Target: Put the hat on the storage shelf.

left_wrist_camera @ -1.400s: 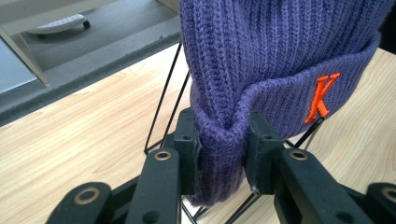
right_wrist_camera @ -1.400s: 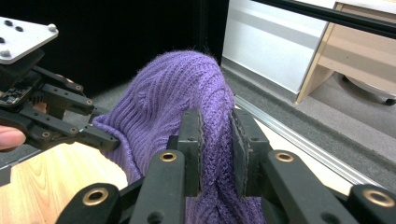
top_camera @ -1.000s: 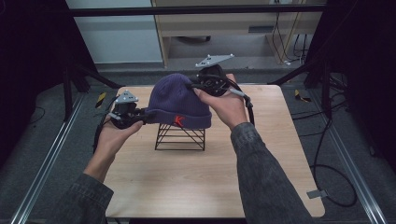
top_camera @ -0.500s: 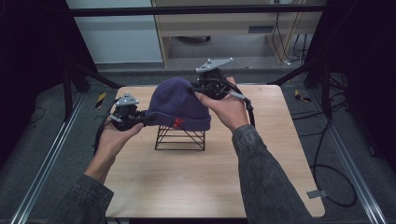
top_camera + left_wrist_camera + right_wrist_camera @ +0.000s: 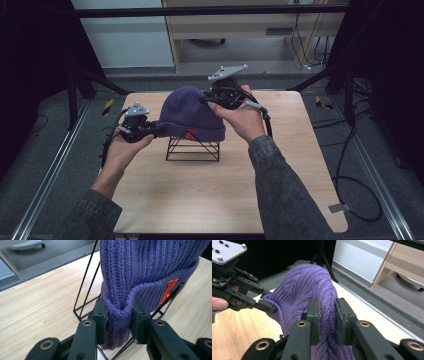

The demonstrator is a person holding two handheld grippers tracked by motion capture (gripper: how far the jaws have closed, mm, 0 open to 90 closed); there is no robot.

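Seating beanie (image 5: pixel 190 112) on wire stand (image 5: pixel 192 149).
Left gripper (image 5: pixel 119 315) clamps the cuff, right gripper (image 5: pixel 327 315) the crown; lower evenly, apparently centred, before letting go.

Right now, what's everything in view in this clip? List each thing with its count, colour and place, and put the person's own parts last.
Knit hat: one, purple with a small orange mark on the cuff, draped over the stand, pinched at both ends.
Wire stand: one, black, on the table under the hat.
Table: one, light wood, centre of the high view.
Cabinet: one, pale wood, beyond the table.
Cables: several, black, on the grey floor at the right.
Left tool: one, black, shut on the hat's cuff at the left.
Right tool: one, black, shut on the hat's crown at the right.
Hands: two, each holding a tool.
Sleeves: two, dark grey, coming in from the bottom edge.
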